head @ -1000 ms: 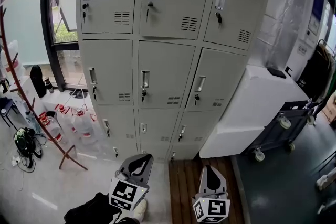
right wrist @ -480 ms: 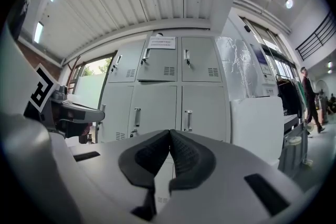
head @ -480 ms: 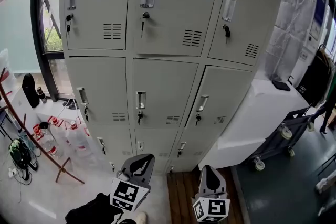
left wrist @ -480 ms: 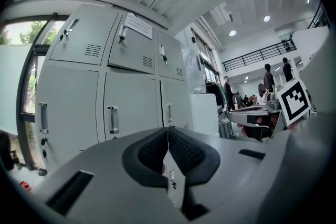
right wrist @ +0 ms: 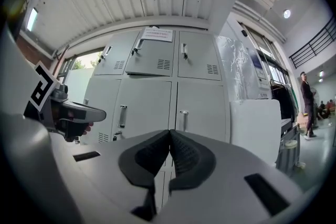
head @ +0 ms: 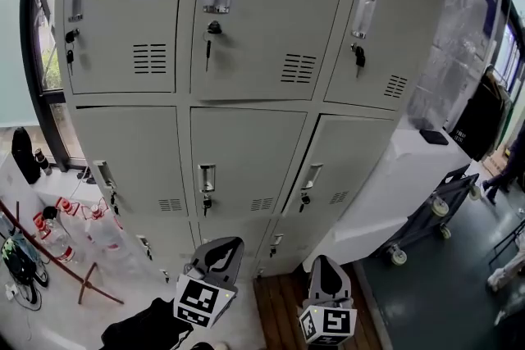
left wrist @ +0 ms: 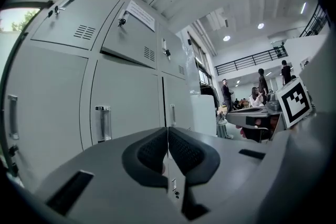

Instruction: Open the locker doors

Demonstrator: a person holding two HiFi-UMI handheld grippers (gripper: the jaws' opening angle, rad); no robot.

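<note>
Left claw [head: 216, 256] and right claw [head: 327, 276], head view: both low, short of the locker doors [head: 246, 164], every visible door closed. Left gripper view: jaws together, empty. Right gripper view: jaws together, empty. No door opened yet.

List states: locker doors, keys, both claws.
Locker doors: none swung open; the top middle one may be slightly ajar.
Keys: hanging in the locks.
Left claw: shut, empty.
Right claw: shut, empty.
</note>
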